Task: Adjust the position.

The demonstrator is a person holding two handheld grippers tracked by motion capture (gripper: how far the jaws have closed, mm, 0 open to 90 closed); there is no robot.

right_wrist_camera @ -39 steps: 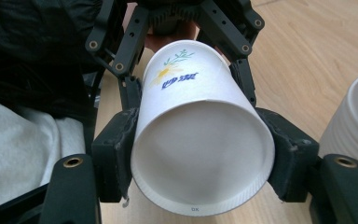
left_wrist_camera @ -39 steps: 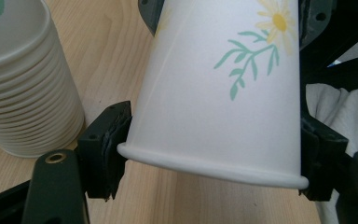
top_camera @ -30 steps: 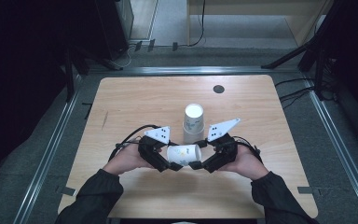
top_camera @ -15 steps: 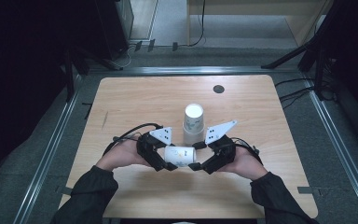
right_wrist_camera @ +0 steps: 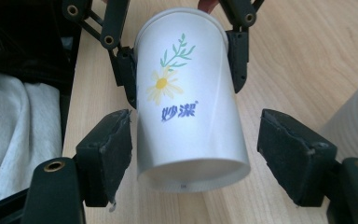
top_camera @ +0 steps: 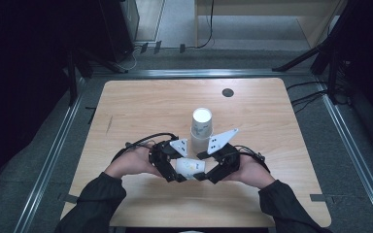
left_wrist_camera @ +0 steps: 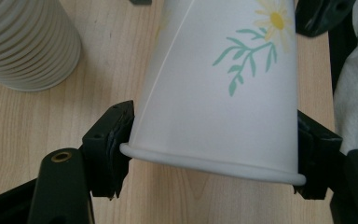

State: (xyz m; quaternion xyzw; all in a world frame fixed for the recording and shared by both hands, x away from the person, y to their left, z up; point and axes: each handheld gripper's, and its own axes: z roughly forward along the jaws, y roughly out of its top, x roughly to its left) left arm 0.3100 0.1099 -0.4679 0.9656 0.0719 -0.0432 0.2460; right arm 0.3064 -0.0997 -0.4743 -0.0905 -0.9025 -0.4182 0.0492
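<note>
Both forearms come in low over the near edge of the table (top_camera: 272, 116), hands turned inward so the grippers face each other. The left gripper (top_camera: 174, 171) is clamped on the rim end of a white paper cup (top_camera: 190, 167) with a daisy print, held lying level. The right gripper (top_camera: 205, 173) straddles the cup's base end; its jaws have just been closing, its pads not pressing yet. Just beyond stands a stack of cups (top_camera: 200, 125)

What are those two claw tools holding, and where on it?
The left gripper clamps a daisy-printed paper cup at its rolled rim. The right gripper straddles the cup's base end; its jaws have just been closing, but the pads are not yet pressing on it.
</note>
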